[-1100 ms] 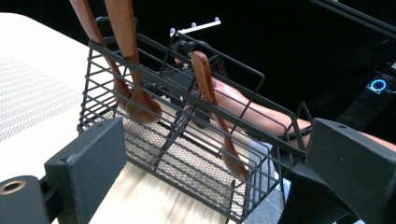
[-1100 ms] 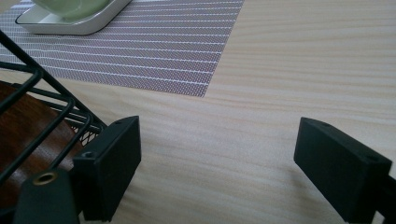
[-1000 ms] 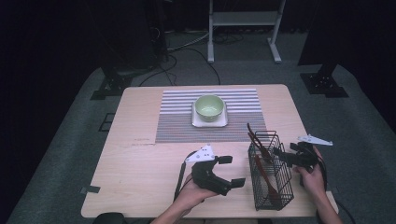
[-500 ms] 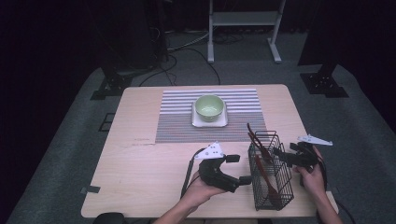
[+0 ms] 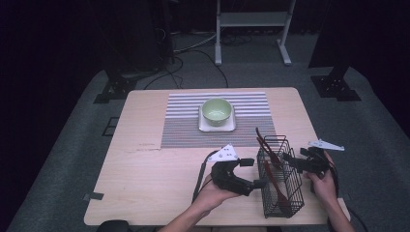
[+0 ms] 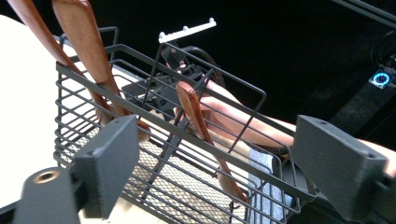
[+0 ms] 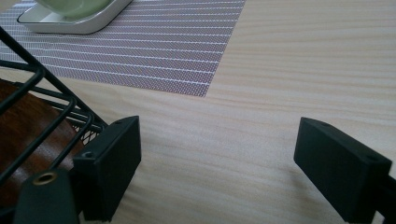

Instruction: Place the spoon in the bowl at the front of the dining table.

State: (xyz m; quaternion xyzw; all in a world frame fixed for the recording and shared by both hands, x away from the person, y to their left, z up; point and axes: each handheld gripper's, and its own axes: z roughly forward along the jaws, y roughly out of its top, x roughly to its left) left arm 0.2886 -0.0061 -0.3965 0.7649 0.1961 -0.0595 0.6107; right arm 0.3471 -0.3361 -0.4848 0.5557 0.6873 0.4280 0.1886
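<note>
Left claw [image 5: 251,172] hovering apart at the wire basket [image 5: 280,181], jaws just closing with the rim wire between them but unpressed; right claw [image 5: 296,162] apart beside the far wall. Light, stiff, open-meshed, best pinched at the rim. Wooden spoons [image 6: 88,42] inside, lower ends hard to trace on the counter [image 5: 145,193].

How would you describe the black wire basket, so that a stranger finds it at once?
On the wooden table, look at the near right corner, below the striped mat. The black wire basket stands there between the two grippers. Unlike the green bowl, it holds brown wooden utensils.
</note>
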